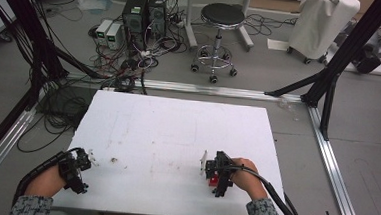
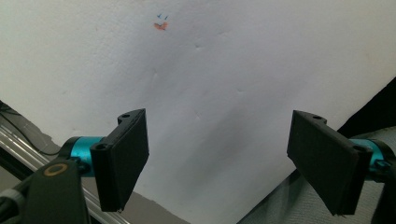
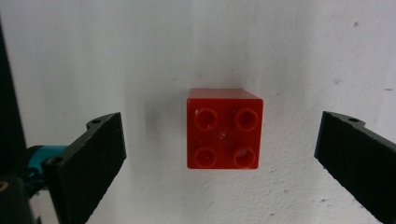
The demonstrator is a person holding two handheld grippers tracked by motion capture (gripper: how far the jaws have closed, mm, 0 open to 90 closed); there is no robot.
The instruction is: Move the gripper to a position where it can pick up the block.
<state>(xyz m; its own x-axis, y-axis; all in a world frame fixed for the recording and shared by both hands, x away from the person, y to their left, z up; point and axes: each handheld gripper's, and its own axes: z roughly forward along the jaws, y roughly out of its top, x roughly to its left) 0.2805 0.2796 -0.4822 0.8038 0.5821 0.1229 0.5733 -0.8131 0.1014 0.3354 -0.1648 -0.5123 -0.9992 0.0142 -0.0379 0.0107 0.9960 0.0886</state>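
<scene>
White and faintly pitted, the matte surface is stood before a grey floor strewn with cables, and the red brick is taken as landmark, resting flat near the near right edge. Around that brick the right claw is held wide apart, one ribbed black jaw on each side, touching nothing; far to its left the left claw is likewise parted and empty. A clean grip would likely be got if the glossy, square, four-studded block were kept centred and closed on by its smooth side walls.
</scene>
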